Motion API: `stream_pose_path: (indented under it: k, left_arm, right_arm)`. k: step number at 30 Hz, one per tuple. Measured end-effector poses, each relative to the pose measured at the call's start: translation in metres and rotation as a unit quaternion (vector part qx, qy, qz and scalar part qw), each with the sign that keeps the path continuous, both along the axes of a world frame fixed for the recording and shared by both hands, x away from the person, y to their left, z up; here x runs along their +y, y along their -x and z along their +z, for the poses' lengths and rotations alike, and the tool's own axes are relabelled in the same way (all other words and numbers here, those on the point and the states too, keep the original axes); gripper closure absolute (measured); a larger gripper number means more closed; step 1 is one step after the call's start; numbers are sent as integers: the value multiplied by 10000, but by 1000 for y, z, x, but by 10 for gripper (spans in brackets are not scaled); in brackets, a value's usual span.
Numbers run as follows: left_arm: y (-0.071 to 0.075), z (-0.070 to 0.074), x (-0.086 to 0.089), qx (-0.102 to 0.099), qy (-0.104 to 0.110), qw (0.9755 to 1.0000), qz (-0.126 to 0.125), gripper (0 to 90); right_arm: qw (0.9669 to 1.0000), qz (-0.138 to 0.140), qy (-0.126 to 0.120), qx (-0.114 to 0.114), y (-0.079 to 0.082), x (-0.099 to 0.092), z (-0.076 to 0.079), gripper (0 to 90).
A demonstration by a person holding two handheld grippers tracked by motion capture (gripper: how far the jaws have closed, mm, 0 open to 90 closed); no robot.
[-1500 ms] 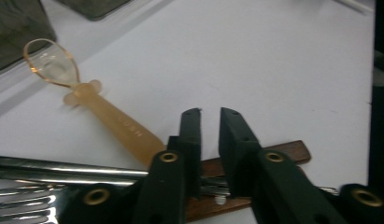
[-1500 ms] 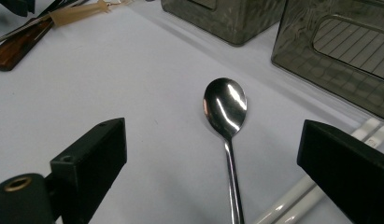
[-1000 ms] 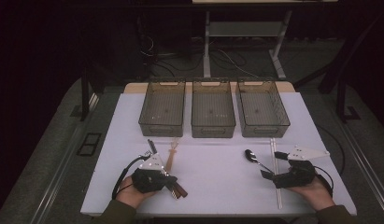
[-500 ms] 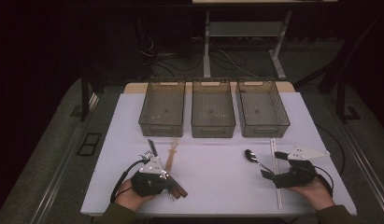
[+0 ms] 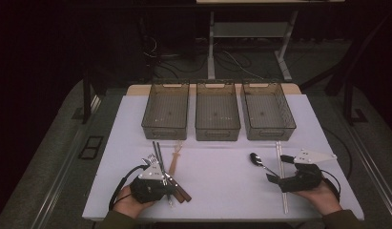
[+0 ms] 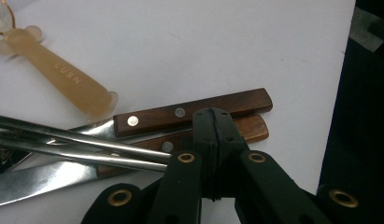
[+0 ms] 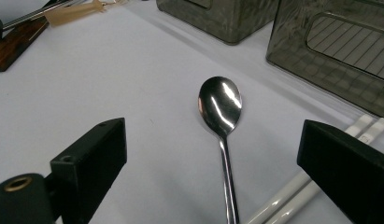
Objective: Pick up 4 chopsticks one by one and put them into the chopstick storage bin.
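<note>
My left gripper (image 5: 170,187) is at the table's front left, and its jaws are pressed together with nothing between them (image 6: 213,135). Just under its tip lie two wooden-handled knives (image 6: 189,112) (image 5: 181,193), crossed by thin steel rods (image 6: 77,144). An amber plastic utensil (image 6: 68,81) (image 5: 174,161) lies beside them. At the front right, my right gripper (image 5: 278,168) (image 7: 213,140) stands open. A steel spoon (image 7: 221,105) (image 5: 258,160) lies on the table between its jaws, untouched.
Three dark see-through bins (image 5: 166,125) (image 5: 217,128) (image 5: 268,128) stand in a row at the back of the white table (image 5: 222,191). White chopsticks (image 5: 282,183) (image 7: 292,191) lie beside the spoon. The table's front edge is near both hands.
</note>
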State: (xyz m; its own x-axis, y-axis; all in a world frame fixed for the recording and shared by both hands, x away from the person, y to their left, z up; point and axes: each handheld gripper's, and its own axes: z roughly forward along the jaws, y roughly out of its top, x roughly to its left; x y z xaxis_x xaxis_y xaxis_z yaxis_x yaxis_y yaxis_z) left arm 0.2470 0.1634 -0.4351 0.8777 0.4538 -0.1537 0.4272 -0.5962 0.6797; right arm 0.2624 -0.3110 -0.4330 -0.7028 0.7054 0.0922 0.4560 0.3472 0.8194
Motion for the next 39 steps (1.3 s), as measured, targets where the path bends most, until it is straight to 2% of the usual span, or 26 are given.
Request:
stream_pose_path:
  k: [31,34,39]
  left_arm:
    - [6,0,23,-49,-110,9994,324,888]
    - [6,0,25,-46,-110,9992,392,887]
    - [1,5,29,-165,-96,9982,565,887]
  right_arm:
    - [10000,-5,-5,3,0,0,0,83]
    - [10000,-1,2,1,0,0,0,83]
    - [10000,10,12,4,0,0,0,83]
